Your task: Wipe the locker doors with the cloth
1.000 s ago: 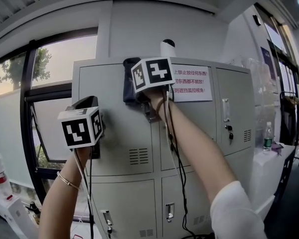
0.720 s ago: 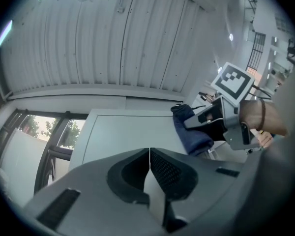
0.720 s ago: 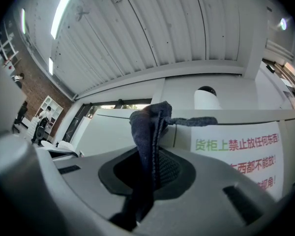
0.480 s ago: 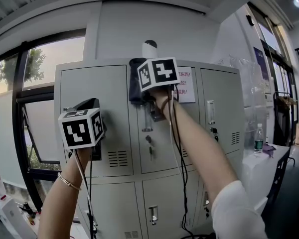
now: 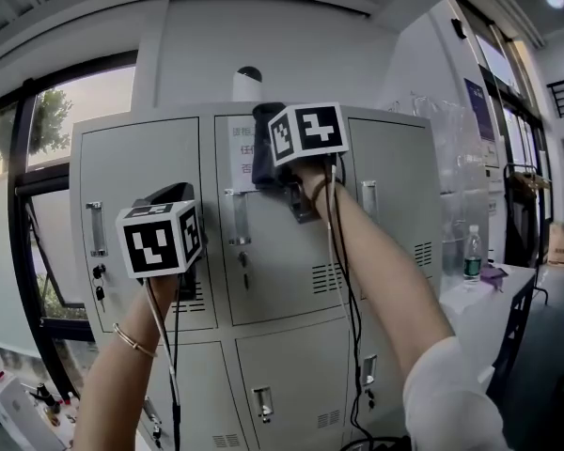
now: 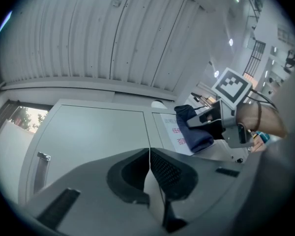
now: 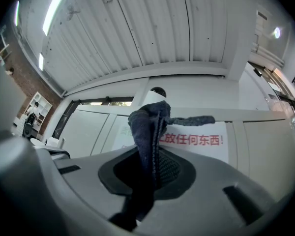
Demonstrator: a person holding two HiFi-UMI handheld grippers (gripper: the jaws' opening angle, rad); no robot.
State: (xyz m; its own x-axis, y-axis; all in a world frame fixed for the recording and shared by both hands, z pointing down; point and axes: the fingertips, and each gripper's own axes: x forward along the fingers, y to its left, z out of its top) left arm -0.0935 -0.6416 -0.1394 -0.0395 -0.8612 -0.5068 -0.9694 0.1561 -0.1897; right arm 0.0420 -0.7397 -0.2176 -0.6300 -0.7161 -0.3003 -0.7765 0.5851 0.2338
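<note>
The grey lockers [image 5: 141,158] fill the head view. A dark blue cloth [image 5: 266,144] is pressed against the upper middle locker door [image 5: 291,252], over a paper notice [image 5: 240,148]. My right gripper [image 5: 280,163] is shut on the cloth [image 7: 148,132], which hangs out between its jaws in front of the notice [image 7: 196,140]. My left gripper [image 5: 176,205] is lower, at the right edge of the upper left door. It [image 6: 149,154] is shut with nothing in it. From there the cloth [image 6: 194,132] and the right gripper [image 6: 223,122] show up and to the right.
A white round device [image 5: 248,83] stands on top of the lockers. A window [image 5: 38,158] is at the left. At the right a white table [image 5: 498,299] carries a plastic bottle [image 5: 470,252]. Door handles [image 5: 237,219] and keys stick out. Cables hang from both grippers.
My right gripper has slid the cloth rightwards from the upper left door onto the middle door with the notice. The left gripper has moved right along with it, still shut.
</note>
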